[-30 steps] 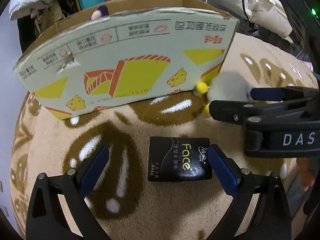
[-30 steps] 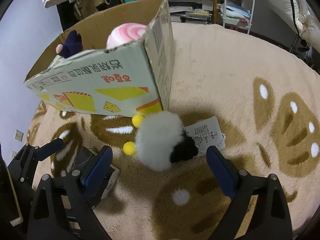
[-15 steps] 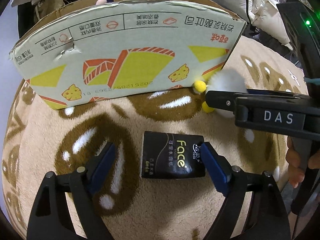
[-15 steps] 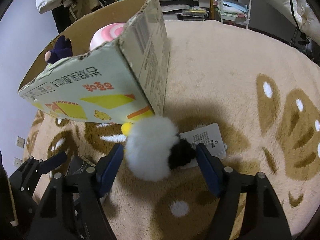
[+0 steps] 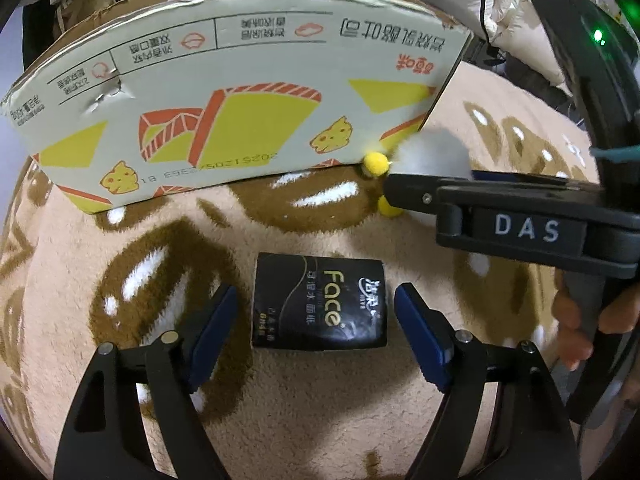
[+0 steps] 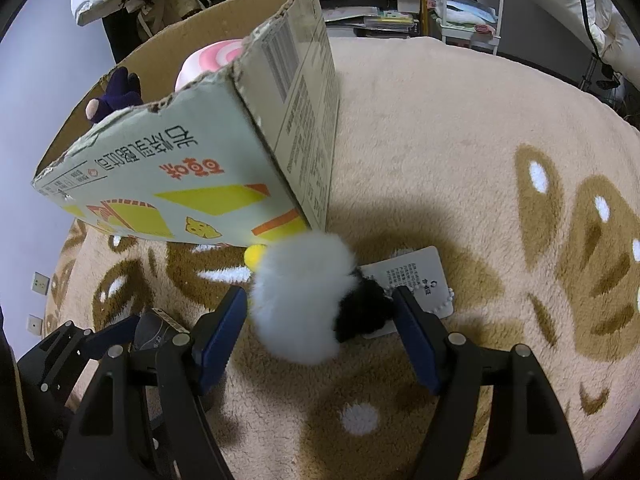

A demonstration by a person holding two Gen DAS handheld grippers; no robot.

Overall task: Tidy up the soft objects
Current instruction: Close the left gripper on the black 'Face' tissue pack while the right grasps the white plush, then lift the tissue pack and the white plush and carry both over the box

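A black tissue pack (image 5: pixel 320 300) marked "Face" lies flat on the rug between the blue pads of my left gripper (image 5: pixel 316 316). Its jaws are closing, with a small gap on each side of the pack. A fluffy white plush toy (image 6: pixel 304 296) with a black end and yellow pompoms sits at the corner of the cardboard box (image 6: pixel 200 184). My right gripper (image 6: pixel 320 312) is shut on it, one pad in the white fur and the other on the black end. A white card tag (image 6: pixel 412 276) lies behind the toy.
The open cardboard box (image 5: pixel 240 100) stands on the beige and brown rug (image 6: pixel 460 140), holding a pink plush (image 6: pixel 212 56) and a purple one (image 6: pixel 116 96). A hand (image 5: pixel 576 320) grips the right tool. Shelves, a rack and bedding lie beyond the rug.
Both pairs of jaws have narrowed. The right pads came in onto the white plush toy, and the left pads drew closer to the tissue pack's sides.
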